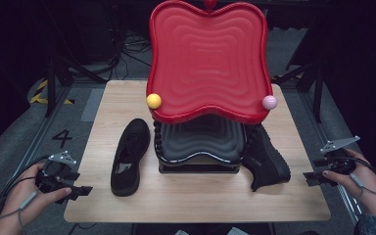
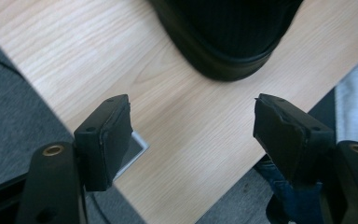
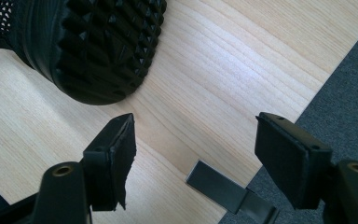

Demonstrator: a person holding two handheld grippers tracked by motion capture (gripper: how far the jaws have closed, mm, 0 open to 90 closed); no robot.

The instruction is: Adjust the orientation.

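Observation:
Two black shoes lie on a light wooden table [image 1: 196,196]. The left shoe [image 1: 129,156] stands upright beside a rack, its heel [image 2: 223,42] nearest my left gripper. The right shoe [image 1: 265,159] lies on its side, studded sole [image 3: 107,42] facing my right gripper. A two-tier rack stands mid-table, with a red tray [image 1: 208,58] on top and a black tray [image 1: 200,142] below. My left gripper [image 1: 81,191] is open at the table's front left corner, nothing between its jaws [image 2: 193,135]. My right gripper [image 1: 309,178] is open at the right edge, likewise empty [image 3: 196,149].
A yellow ball [image 1: 153,101] and a pink ball [image 1: 269,102] cap the red tray's front corners. Grey floor with a painted number lies left of the table, and cables trail behind it. A metal bracket [image 3: 228,191] sticks out at the table's right edge.

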